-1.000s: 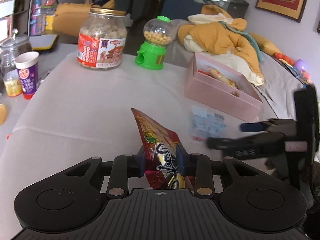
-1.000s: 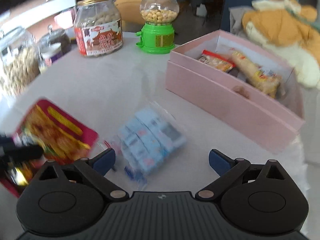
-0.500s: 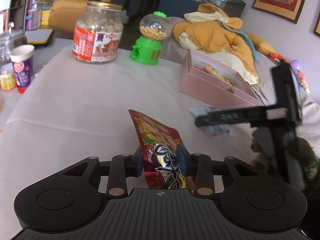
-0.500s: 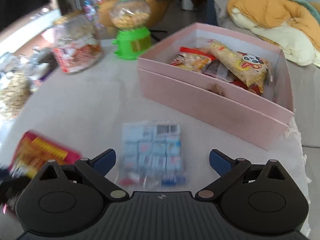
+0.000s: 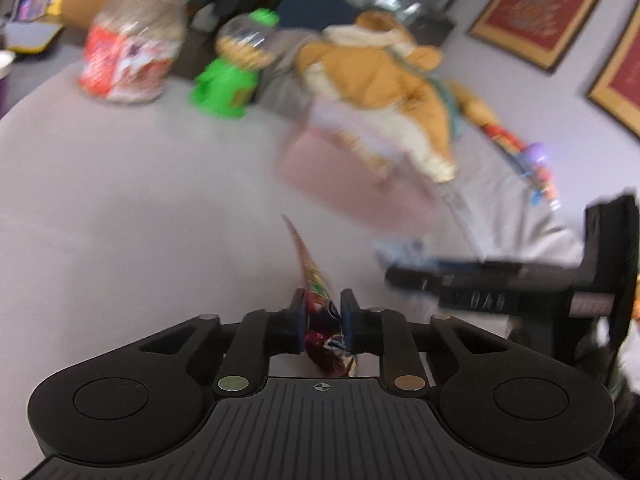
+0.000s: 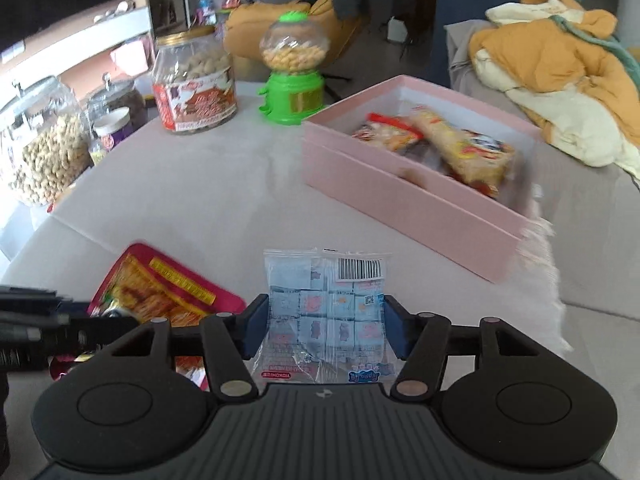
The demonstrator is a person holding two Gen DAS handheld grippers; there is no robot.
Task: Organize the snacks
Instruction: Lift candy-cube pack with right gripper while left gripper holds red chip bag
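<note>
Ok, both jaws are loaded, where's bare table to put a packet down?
Bare cloth lies between the peanut jar, the green dispenser and the pink box, and in front of the box. The box's right half is crowded with packets; its near left corner looks free. The left edge holds jars.

Layout from where I'm driving, everything taken off the box (image 6: 404, 200) on the desk (image 6: 224, 200): a few snack packs (image 6: 460, 152) lie inside it. Left of the box and just beside its far corner stands the candy dispenser (image 6: 294, 76), and left of that the big jar (image 6: 195, 84). Further left of the box, at the desk edge, sit a cup (image 6: 116, 128) and a jar of peanuts (image 6: 40, 148). In front of the box, nearer me, is the bag of small sweets (image 6: 326, 308), and left of that bag the flat snack packet (image 6: 160, 292). Behind and right of the box, a heap of bedding (image 6: 560, 80) lies off the desk.
</note>
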